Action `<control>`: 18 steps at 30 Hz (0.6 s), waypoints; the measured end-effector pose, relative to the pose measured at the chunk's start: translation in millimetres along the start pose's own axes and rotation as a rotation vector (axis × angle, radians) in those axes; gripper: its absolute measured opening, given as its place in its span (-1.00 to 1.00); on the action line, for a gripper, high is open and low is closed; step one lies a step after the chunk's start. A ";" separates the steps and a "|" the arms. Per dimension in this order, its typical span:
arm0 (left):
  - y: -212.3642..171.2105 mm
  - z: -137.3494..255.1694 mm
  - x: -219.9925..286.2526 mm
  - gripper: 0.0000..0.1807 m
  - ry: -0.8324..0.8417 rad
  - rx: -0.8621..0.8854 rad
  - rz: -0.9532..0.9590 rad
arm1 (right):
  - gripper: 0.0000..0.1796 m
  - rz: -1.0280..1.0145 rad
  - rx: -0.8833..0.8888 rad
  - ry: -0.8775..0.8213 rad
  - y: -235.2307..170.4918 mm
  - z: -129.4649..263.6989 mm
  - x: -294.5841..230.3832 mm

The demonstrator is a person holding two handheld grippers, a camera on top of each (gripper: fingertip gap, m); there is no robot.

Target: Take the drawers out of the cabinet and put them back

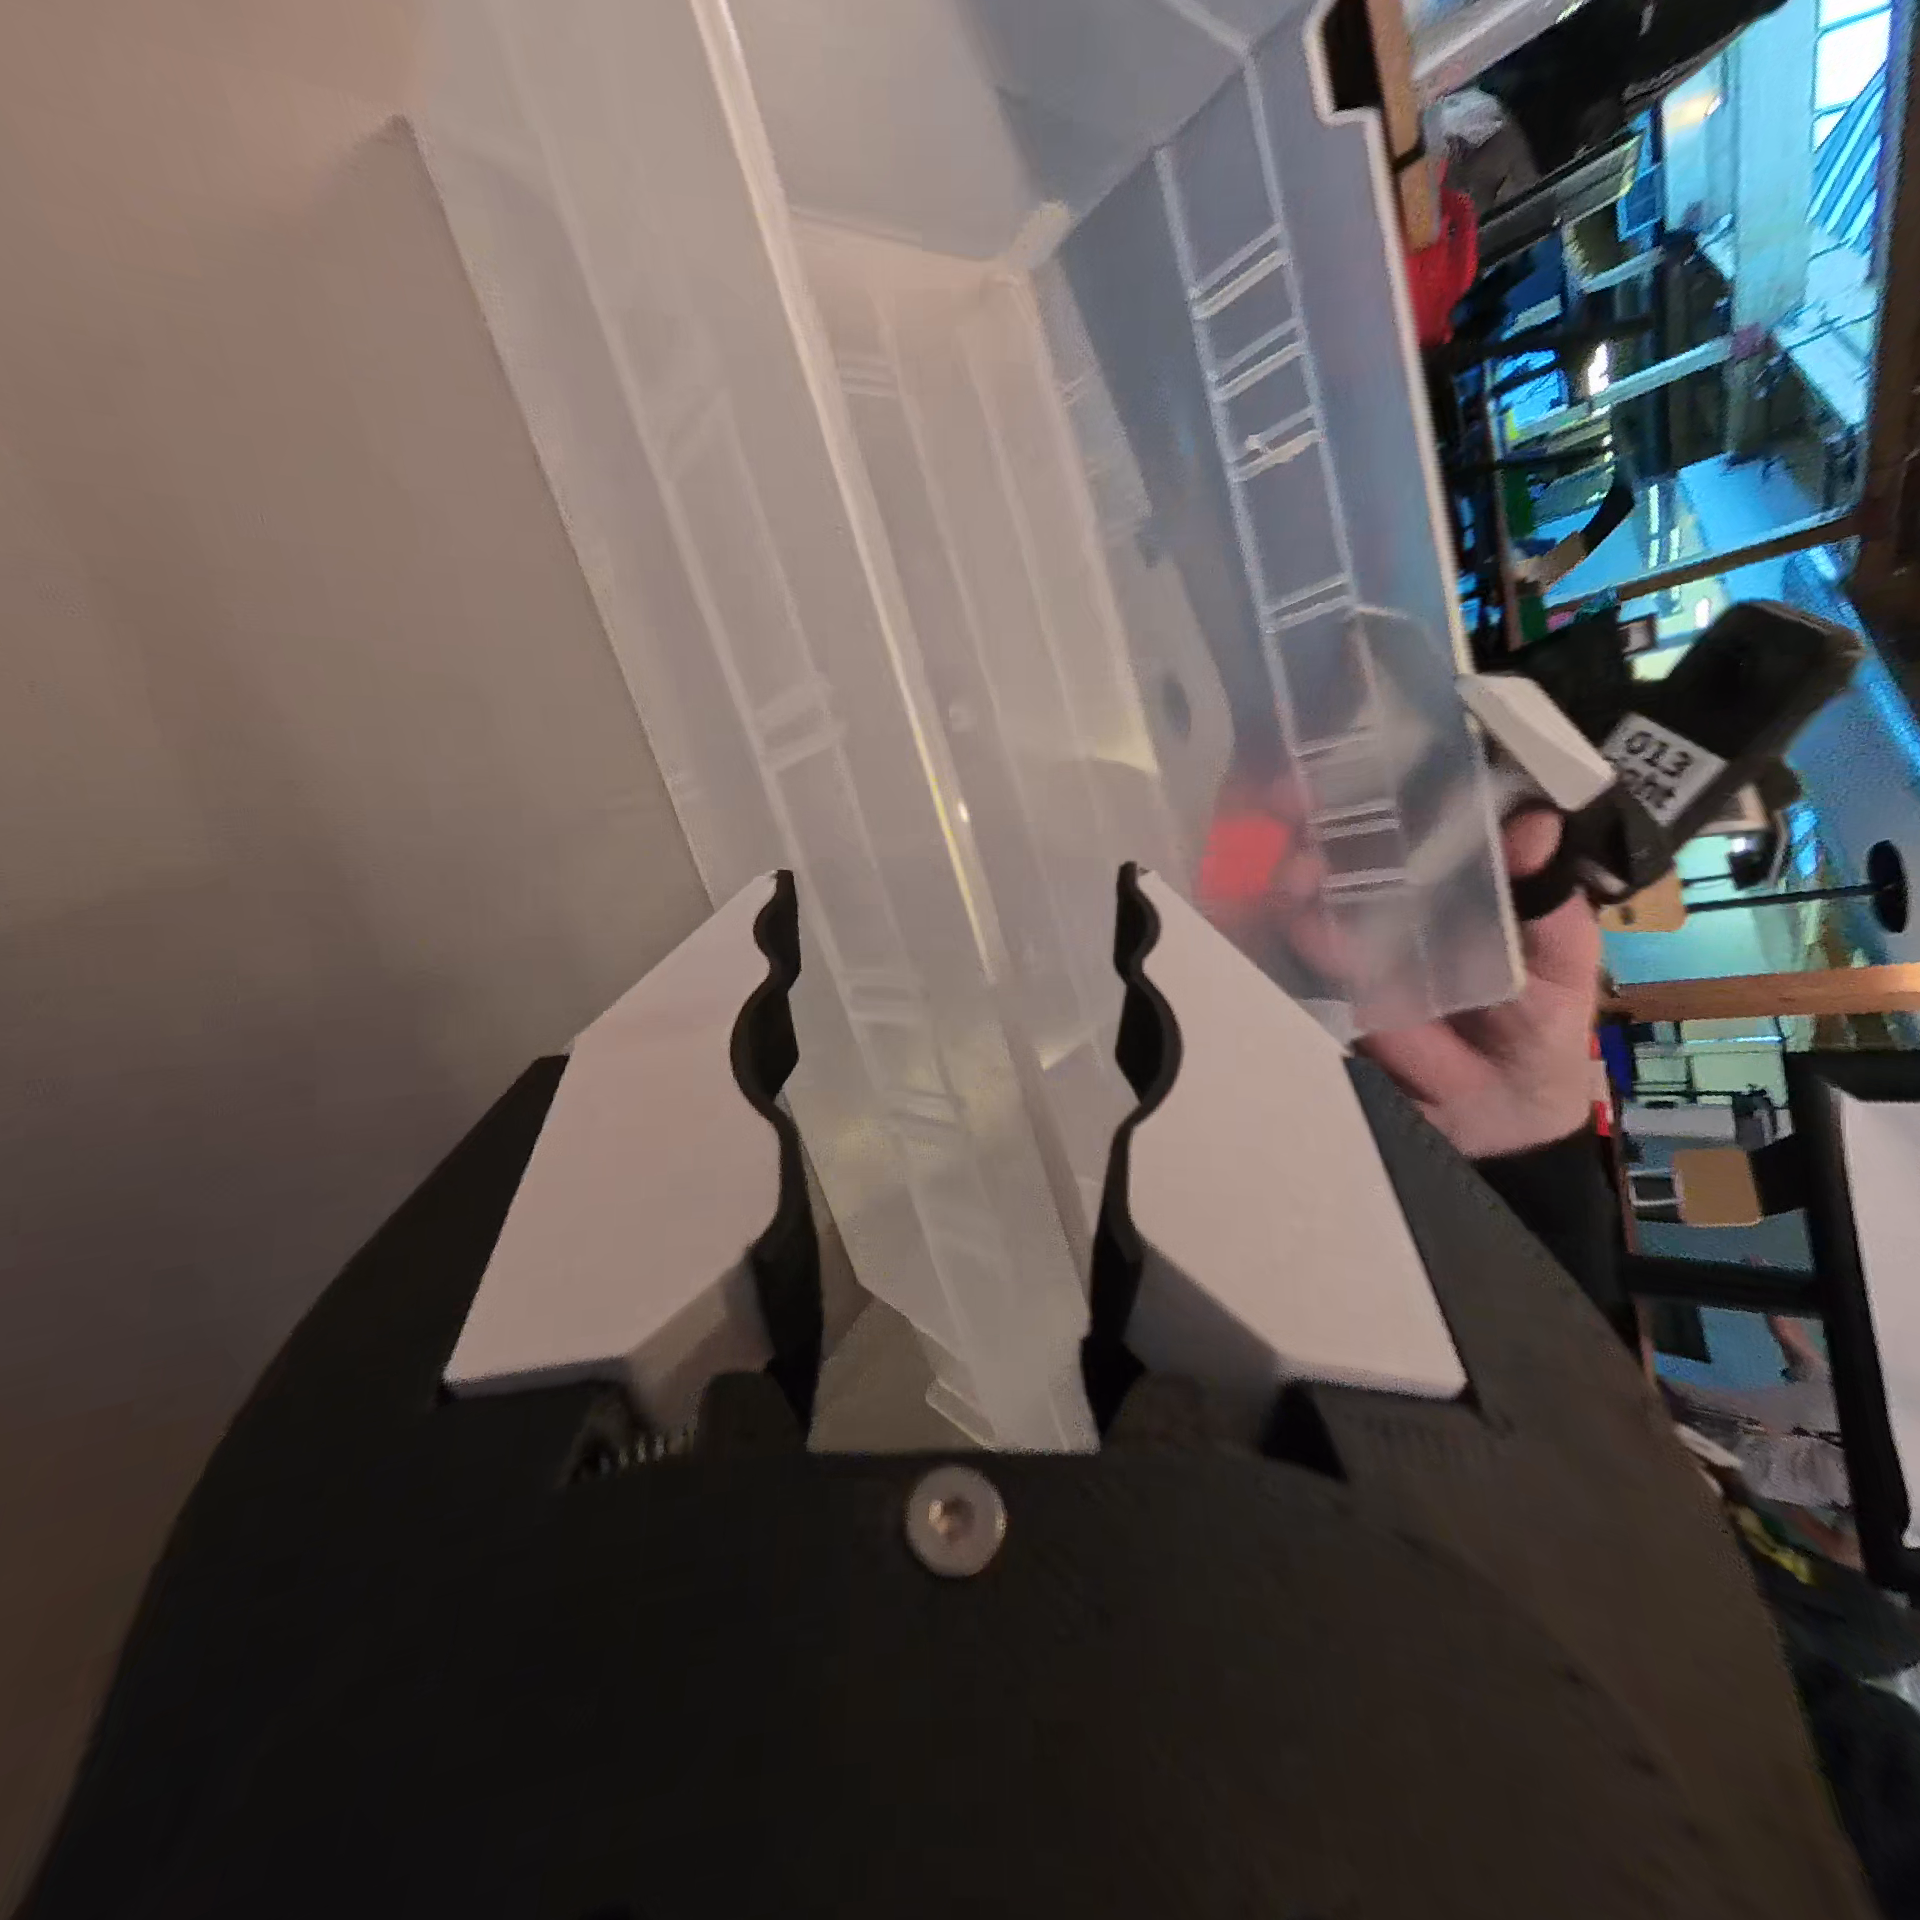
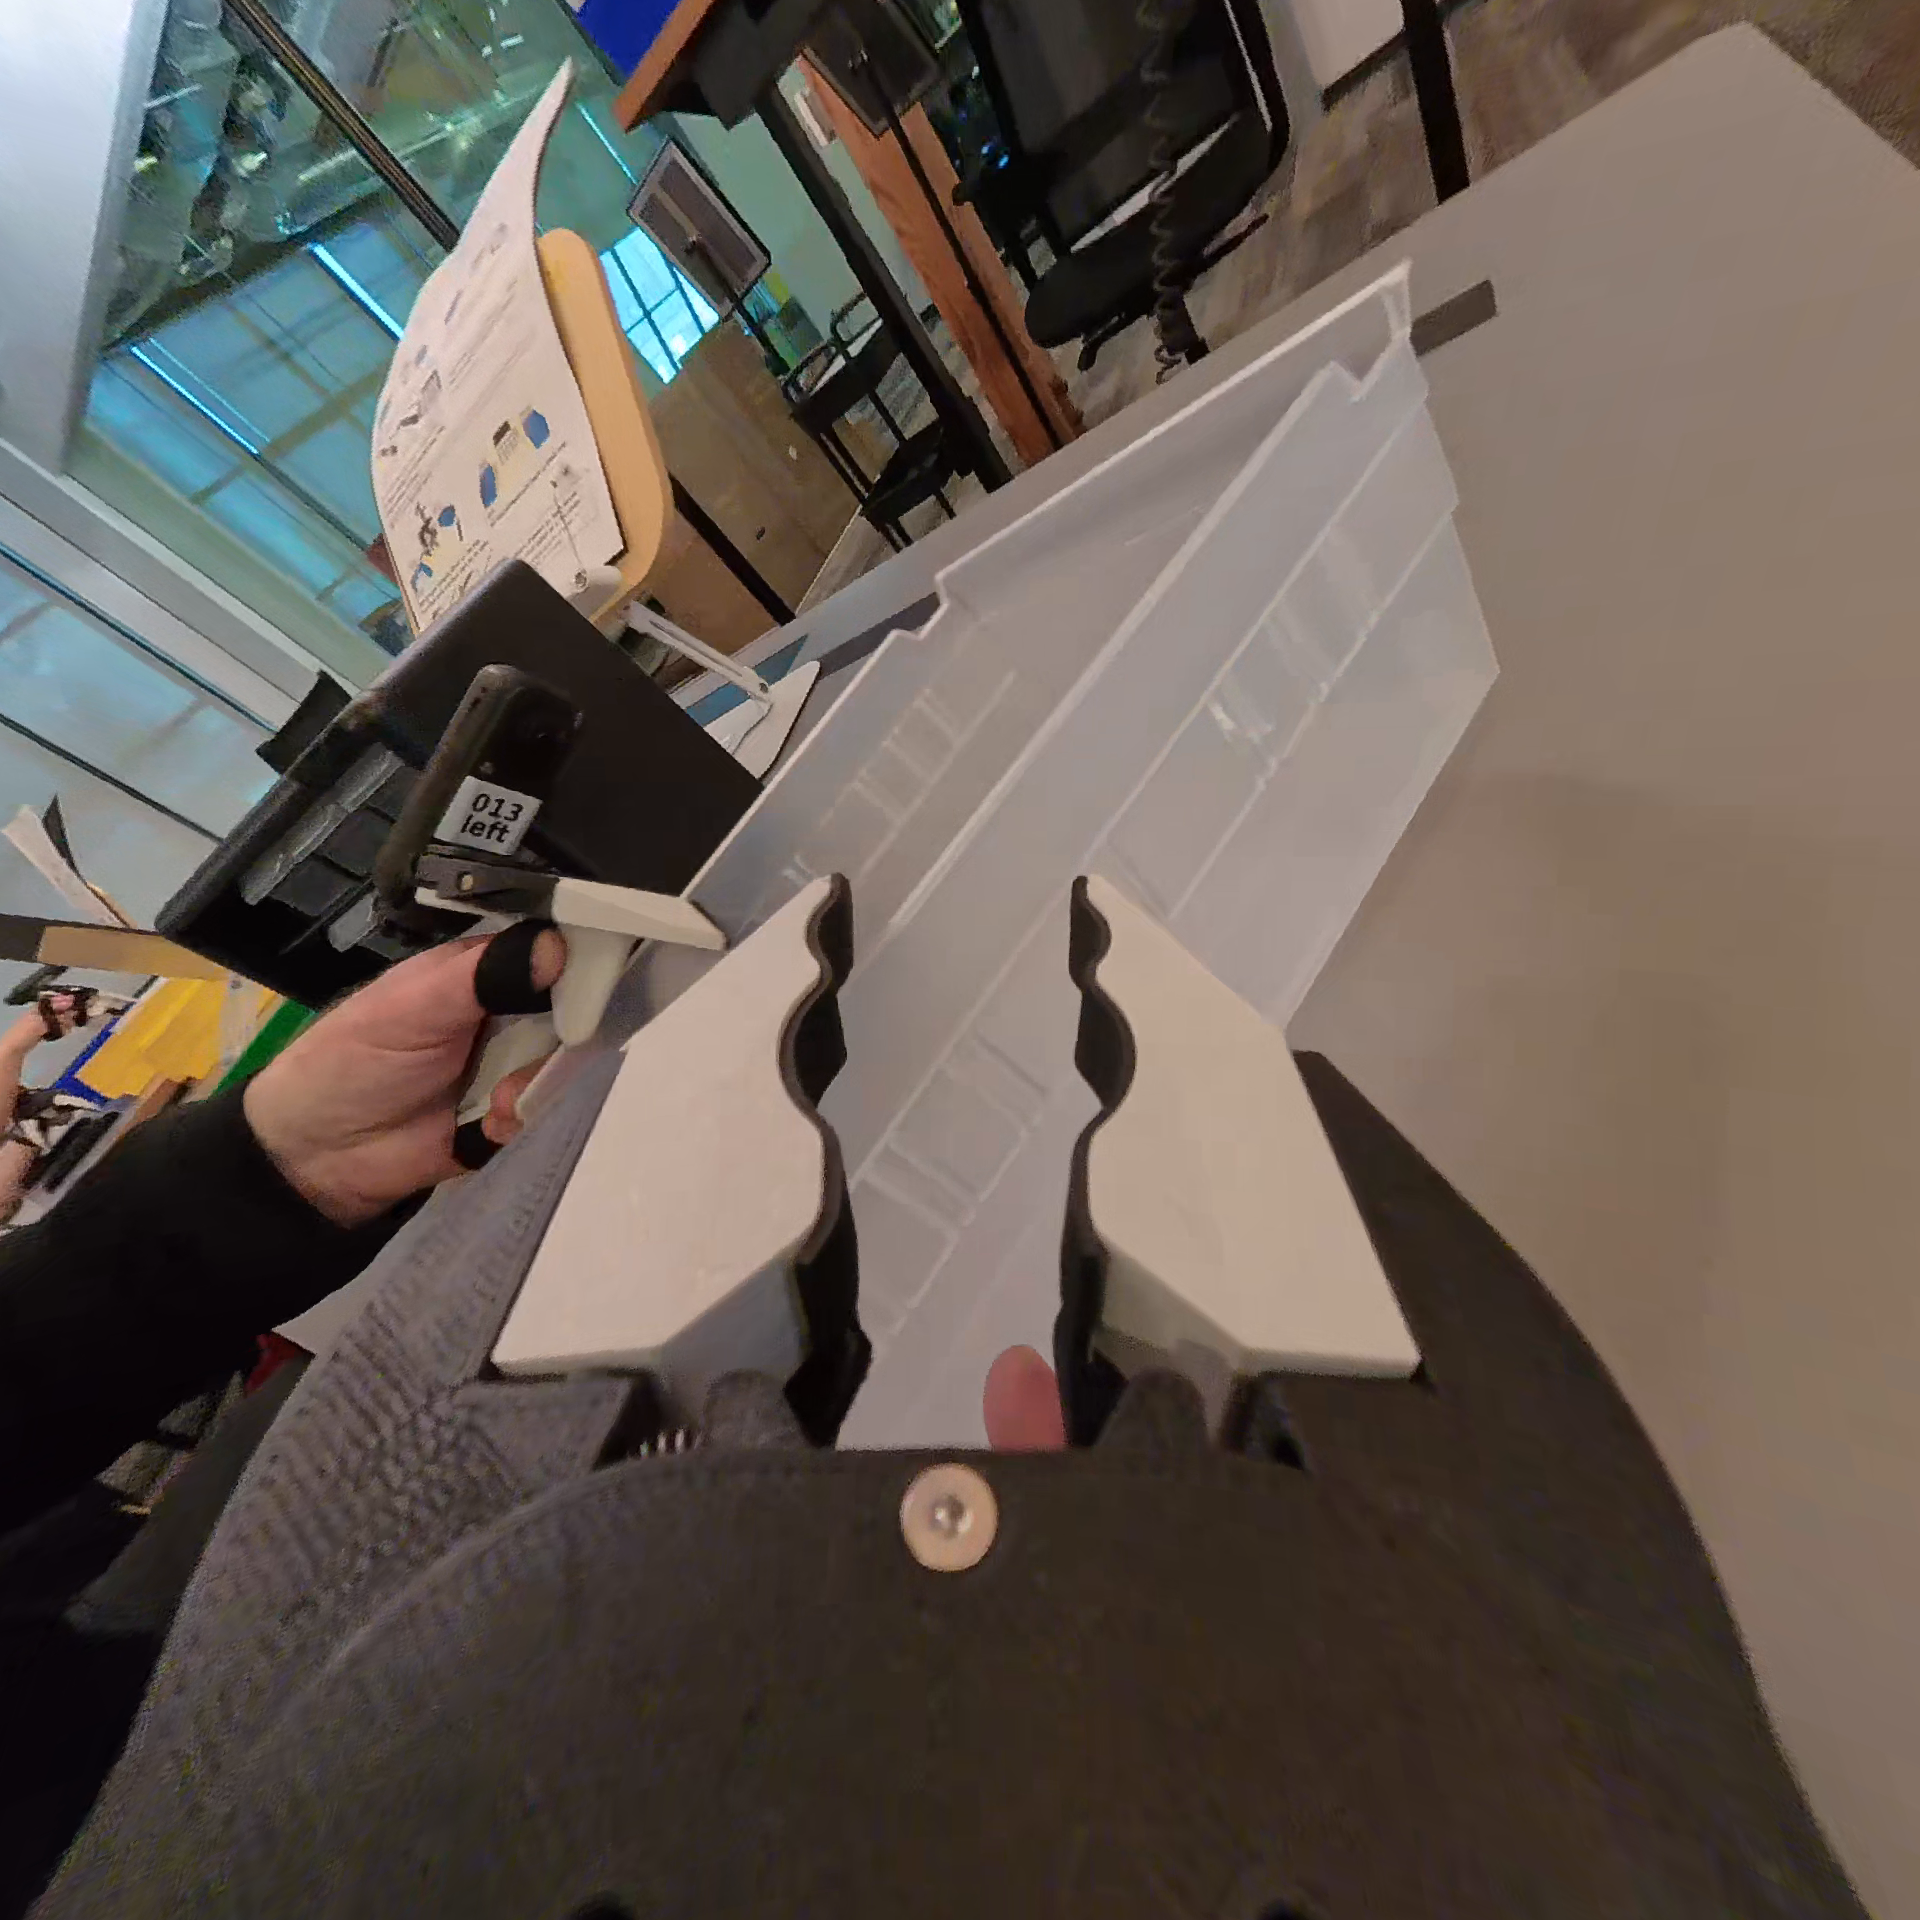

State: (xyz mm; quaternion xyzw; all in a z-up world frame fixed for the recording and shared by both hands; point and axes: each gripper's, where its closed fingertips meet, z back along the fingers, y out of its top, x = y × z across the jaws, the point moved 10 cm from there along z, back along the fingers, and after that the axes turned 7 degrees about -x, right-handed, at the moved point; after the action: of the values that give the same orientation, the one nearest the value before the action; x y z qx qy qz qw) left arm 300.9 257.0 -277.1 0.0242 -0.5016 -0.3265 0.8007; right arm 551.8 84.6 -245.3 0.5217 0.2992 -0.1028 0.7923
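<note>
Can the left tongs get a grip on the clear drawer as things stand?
Probably yes. The left tongs already straddle one end wall of the clear drawer, with nothing between fingers and plastic. Whether they are pressing on it cannot be told. The right tongs straddle the opposite end.

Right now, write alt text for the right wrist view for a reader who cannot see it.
The right gripper holds a clear plastic drawer between its white fingers above a grey table. At left, a hand in a black sleeve holds the left gripper at the drawer's other side, with office furniture behind.
</note>
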 end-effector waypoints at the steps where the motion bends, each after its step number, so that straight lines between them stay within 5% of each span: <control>1: 2.2 -1.5 0.8 -0.29 -0.012 0.004 0.004 | -0.57 -0.012 -0.009 0.007 4.3 -2.5 7.5; 10: 15.0 -13.6 2.6 -0.14 -0.077 0.089 0.043 | -0.86 0.004 -0.106 -0.030 47.0 -33.0 64.2; 18: 8.7 -4.1 11.3 -0.05 -0.072 0.095 -0.026 | -0.56 0.013 -0.191 -0.073 71.6 -36.6 78.3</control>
State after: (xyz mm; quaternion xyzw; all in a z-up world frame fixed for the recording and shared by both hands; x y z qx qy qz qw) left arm 311.8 256.5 -267.0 0.0571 -0.5446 -0.3135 0.7758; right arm 634.9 159.8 -246.1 0.4415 0.2752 -0.0876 0.8495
